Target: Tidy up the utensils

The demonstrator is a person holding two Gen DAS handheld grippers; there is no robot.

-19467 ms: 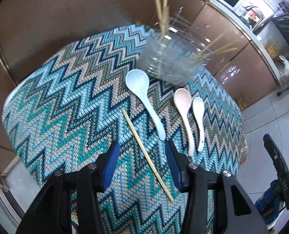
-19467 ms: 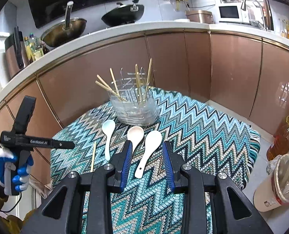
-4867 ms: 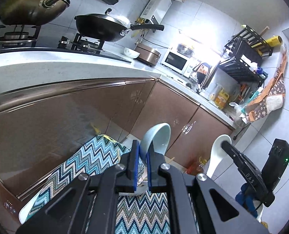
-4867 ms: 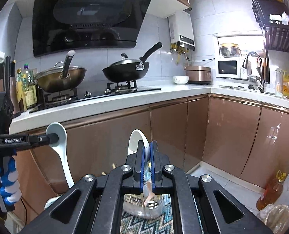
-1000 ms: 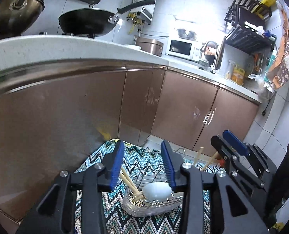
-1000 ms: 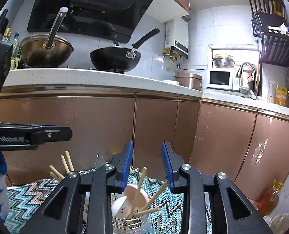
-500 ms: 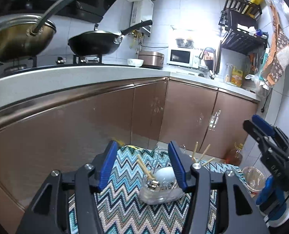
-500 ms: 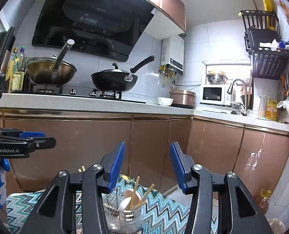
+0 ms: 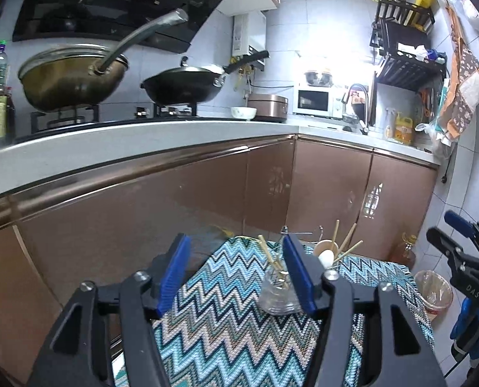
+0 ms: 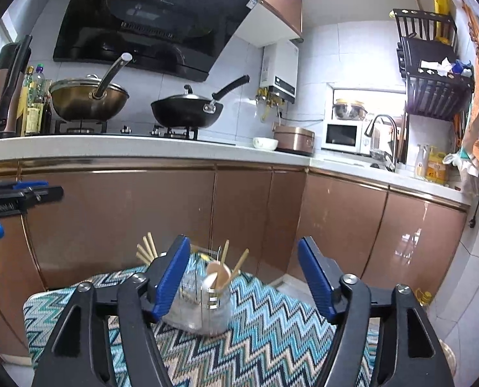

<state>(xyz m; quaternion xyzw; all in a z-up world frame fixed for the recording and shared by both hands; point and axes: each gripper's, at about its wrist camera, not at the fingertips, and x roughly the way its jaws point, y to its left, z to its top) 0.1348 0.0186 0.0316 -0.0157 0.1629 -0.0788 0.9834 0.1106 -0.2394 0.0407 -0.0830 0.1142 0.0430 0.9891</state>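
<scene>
A clear utensil holder (image 10: 204, 303) stands on the zigzag-patterned table cloth (image 10: 271, 348). It holds wooden chopsticks (image 10: 146, 251) and spoons (image 10: 218, 272) standing bowl-up. In the left wrist view the holder (image 9: 280, 293) shows with chopsticks (image 9: 268, 254) and spoon bowls (image 9: 326, 253). My left gripper (image 9: 236, 274) is open and empty, held back above the cloth. My right gripper (image 10: 242, 277) is open and empty, well short of the holder. The right gripper also shows at the right edge of the left wrist view (image 9: 455, 242).
Brown cabinets (image 10: 255, 213) and a white counter (image 10: 142, 148) run behind the table. Two woks (image 10: 184, 109) sit on the stove. An oil bottle (image 9: 405, 248) and a lined bin (image 9: 433, 290) stand on the floor to the right.
Both grippers have pulled back and up from the holder, which now looks smaller. The right jaws have opened wider. The spoons stay in the holder.
</scene>
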